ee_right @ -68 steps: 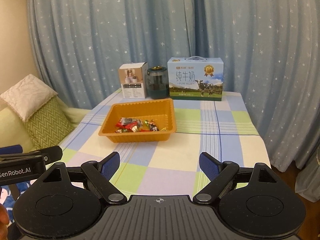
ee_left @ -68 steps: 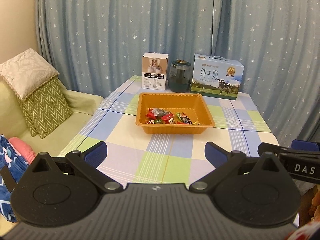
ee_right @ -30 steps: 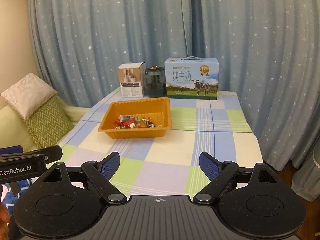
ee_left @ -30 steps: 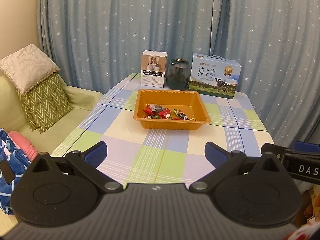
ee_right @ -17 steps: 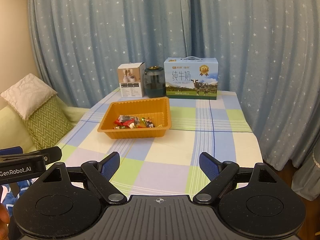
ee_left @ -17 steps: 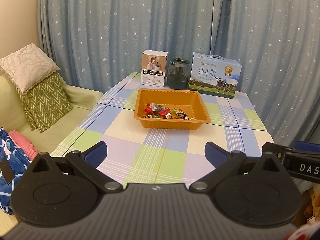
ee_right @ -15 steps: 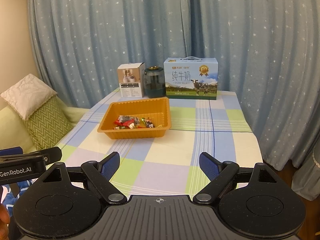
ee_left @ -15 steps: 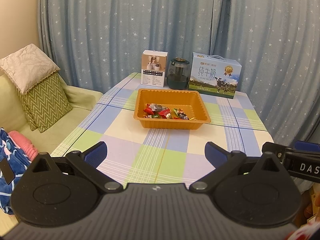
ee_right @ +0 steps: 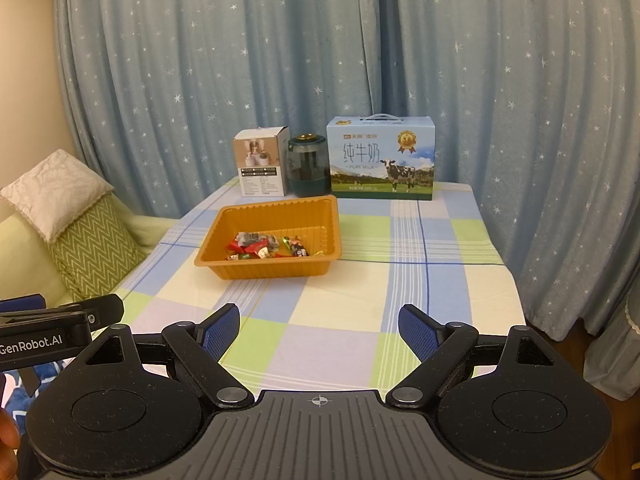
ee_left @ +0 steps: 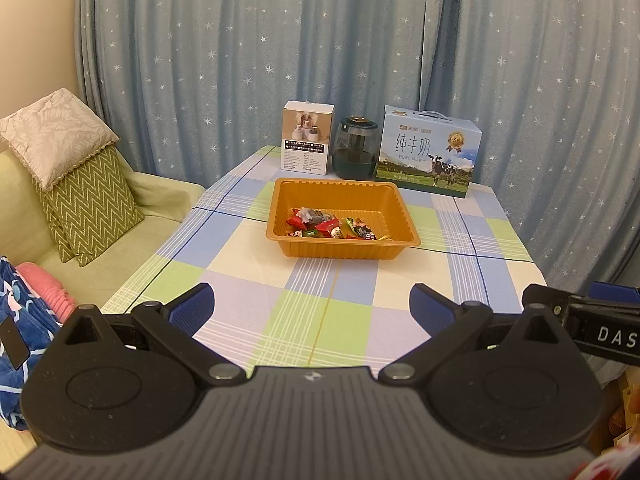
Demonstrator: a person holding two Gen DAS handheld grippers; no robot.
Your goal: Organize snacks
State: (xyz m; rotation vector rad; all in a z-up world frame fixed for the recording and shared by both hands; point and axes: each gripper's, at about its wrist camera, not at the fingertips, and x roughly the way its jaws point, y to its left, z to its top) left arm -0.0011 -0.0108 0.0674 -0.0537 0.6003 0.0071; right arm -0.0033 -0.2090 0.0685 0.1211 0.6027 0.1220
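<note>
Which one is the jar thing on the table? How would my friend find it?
Look at the checked table, along its far edge by the starry curtain. Three things stand there in a row; the jar is the middle one, behind the orange tray. Its neighbours are boxes; it alone is round, dark green, see-through.

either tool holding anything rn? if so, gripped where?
Nothing held. The left tool and right tool both stand open and empty over the near end of the table; the wrapped snacks lie in the orange tray, untouched.

Left tongs (ee_left: 312,312), right tongs (ee_right: 319,330): black linkage arms, blue ribbed pads, silver pivot screws, grey ridged body.
</note>
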